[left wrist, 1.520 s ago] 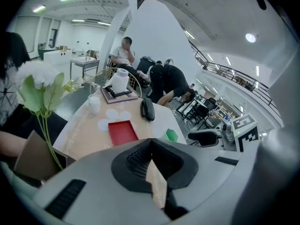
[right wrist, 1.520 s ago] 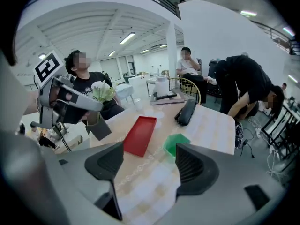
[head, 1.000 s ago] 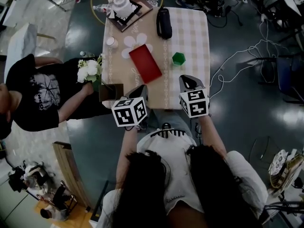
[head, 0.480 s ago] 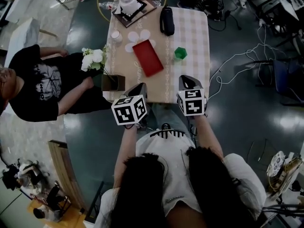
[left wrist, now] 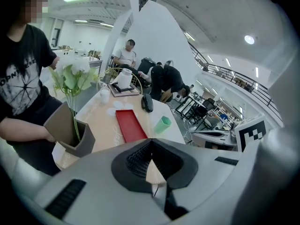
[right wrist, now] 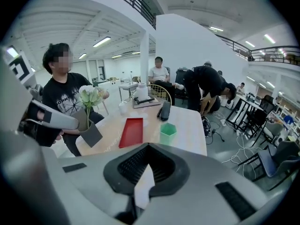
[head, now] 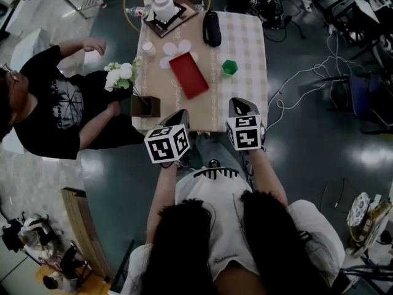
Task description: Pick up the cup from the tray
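A green hexagonal cup (head: 229,67) stands on the table, right of an empty red tray (head: 188,74) and not on it. Both grippers hover over the table's near edge. My left gripper (head: 180,117) is shut and empty, its tips meeting (left wrist: 151,142); it points toward the tray (left wrist: 131,125) and the cup (left wrist: 163,124). Also shut with nothing between its jaws, my right gripper (head: 241,105) shows closed tips (right wrist: 148,146). Ahead of it are the cup (right wrist: 167,133) and, to the left, the tray (right wrist: 132,131).
A brown box vase (head: 145,105) with white flowers (head: 120,75) sits at the table's near left corner. A black case (head: 212,28), a white jar on a dark board (head: 164,5), a small white cup (head: 147,48) and flower-shaped coasters (head: 175,49) lie farther back. A person in a black shirt (head: 55,103) is at the table's left side.
The table has slid slightly upward in the head view. The person at the left has raised an arm. Both grippers stay shut near the table's front edge.
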